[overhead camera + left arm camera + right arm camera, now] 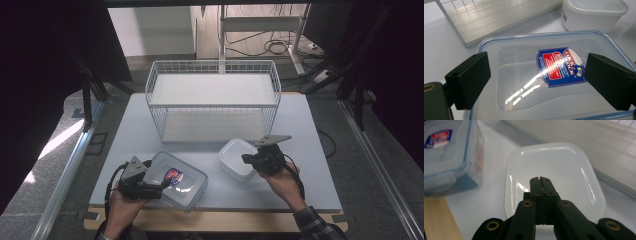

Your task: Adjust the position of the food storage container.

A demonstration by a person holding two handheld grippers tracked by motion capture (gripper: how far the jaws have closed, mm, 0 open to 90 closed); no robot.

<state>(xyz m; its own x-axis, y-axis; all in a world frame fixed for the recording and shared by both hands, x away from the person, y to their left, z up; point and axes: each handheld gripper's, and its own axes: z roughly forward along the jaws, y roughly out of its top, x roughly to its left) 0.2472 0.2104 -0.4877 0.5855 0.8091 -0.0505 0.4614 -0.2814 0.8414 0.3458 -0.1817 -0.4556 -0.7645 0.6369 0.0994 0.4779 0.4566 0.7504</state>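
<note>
1. A pale grey rectangular tabletop (300, 125) rests on a light wooden board whose edge shows along the near side. Grey floor lies around it, metal rails run down both sides, dark curtains hang left and right, and loose cables lie on the floor beyond the far edge.
2. The landmark is a white wire basket rack (212, 97) with a pale shelf board inside, standing at the far middle of the tabletop.
3. A clear rectangular plastic storage box with a blue-rimmed lid (176, 180) sits in front of the rack and to its left, near the table's front edge. Its lid carries a blue and red sticker (560, 67) reading "LOCK & LOCK"; the smaller print is too fine to read.
4. A white rounded-rectangle plastic container with a translucent lid (237, 157) sits in front of the rack and to its right, just beside the clear box but apart from it.
5. The left gripper (536, 80) hovers over the clear box's lid, its jaws spread wide on either side of the sticker, pinching nothing.
6. The right gripper (540, 180) is above the near edge of the white container's lid, its jaws pressed together with nothing between them.
7. Nothing lies between the two boxes and the rack.
</note>
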